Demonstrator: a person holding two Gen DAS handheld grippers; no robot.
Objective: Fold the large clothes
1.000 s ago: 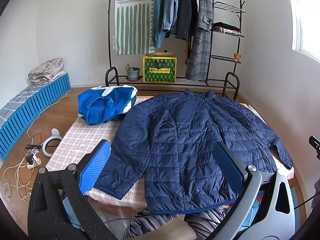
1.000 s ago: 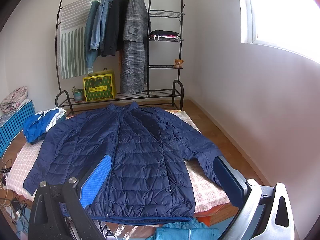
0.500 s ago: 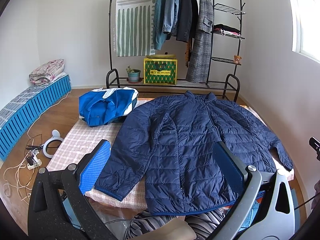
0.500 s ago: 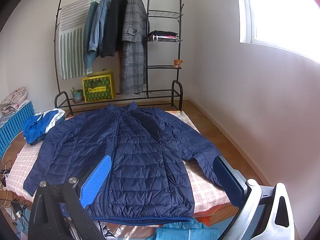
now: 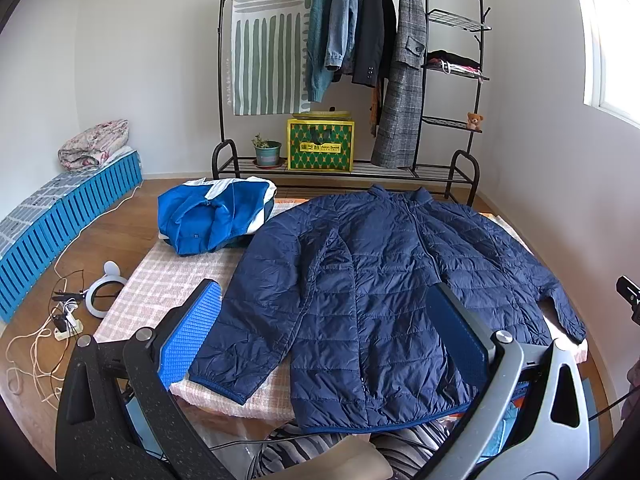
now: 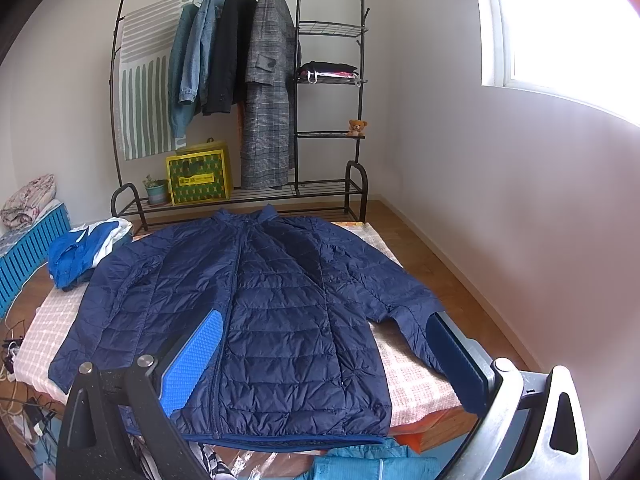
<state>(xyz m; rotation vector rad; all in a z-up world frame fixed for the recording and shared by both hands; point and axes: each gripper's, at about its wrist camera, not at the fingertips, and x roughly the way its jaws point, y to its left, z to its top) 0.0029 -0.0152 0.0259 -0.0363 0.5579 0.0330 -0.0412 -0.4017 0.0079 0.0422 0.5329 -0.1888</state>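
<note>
A navy quilted puffer jacket point(image 5: 372, 292) lies flat and face up on a pink checked table point(image 5: 160, 280), sleeves spread to both sides, zip closed. It also shows in the right wrist view point(image 6: 276, 308). My left gripper point(image 5: 324, 336) is open and empty, held above the jacket's near hem. My right gripper point(image 6: 324, 360) is open and empty, above the near hem toward the right sleeve cuff point(image 6: 420, 340).
A crumpled blue and white garment point(image 5: 216, 216) lies on the table's far left corner. A black clothes rack point(image 5: 348, 64) with hanging coats stands behind. Blue crates point(image 5: 60, 220) and cables point(image 5: 48, 332) are on the floor at left. A turquoise garment point(image 6: 376, 464) lies below the table's near edge.
Both grippers have lifted very slightly and stayed open. The jacket has not moved.
</note>
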